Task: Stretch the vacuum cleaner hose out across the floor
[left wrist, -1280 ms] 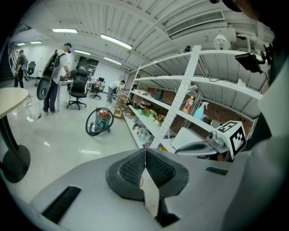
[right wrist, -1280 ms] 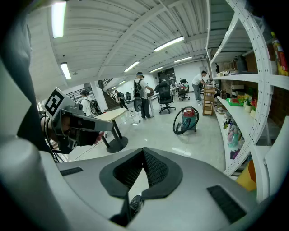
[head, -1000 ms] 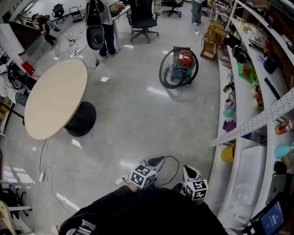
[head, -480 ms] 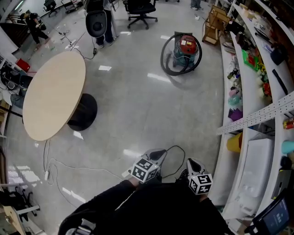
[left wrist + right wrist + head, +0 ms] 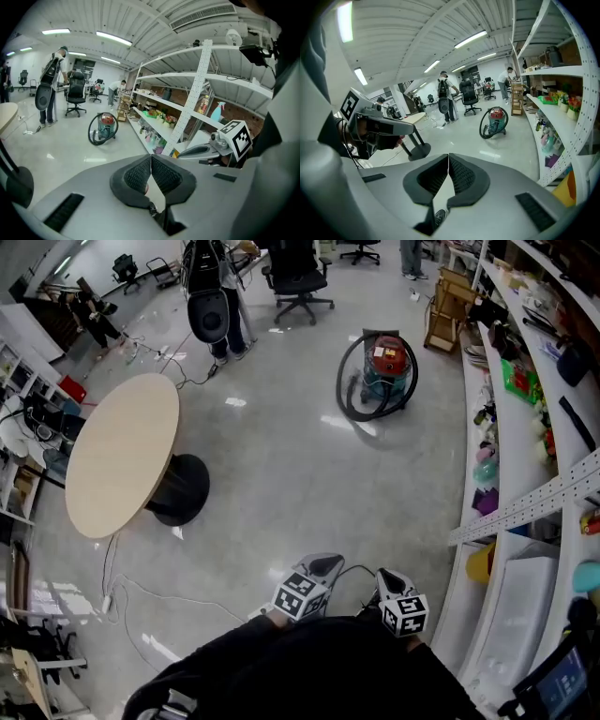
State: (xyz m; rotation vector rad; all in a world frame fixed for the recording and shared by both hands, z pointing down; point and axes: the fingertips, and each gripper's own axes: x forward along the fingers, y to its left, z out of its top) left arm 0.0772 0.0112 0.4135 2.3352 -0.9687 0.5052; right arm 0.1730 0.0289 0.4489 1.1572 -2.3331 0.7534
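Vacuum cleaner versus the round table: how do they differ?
The vacuum cleaner is red and teal, its black hose looped round it; the round table is pale wood on a black pedestal. The table is far larger than the vacuum cleaner. Both stand on the floor.

I see a glossy grey floor [image 5: 281,456], a round table [image 5: 122,451] at left, long white shelves [image 5: 511,437] at right, and strip lights [image 5: 112,38] overhead.

Vacuum cleaner [image 5: 386,362] is being shown red-topped, teal-bodied; hose [image 5: 341,390] black. Floor [image 5: 281,484] is being seen glossy pale grey, desk [image 5: 122,451] light wood. Left tool [image 5: 319,568] and right tool [image 5: 392,582] are being rendered grey, with black-and-white square markers.
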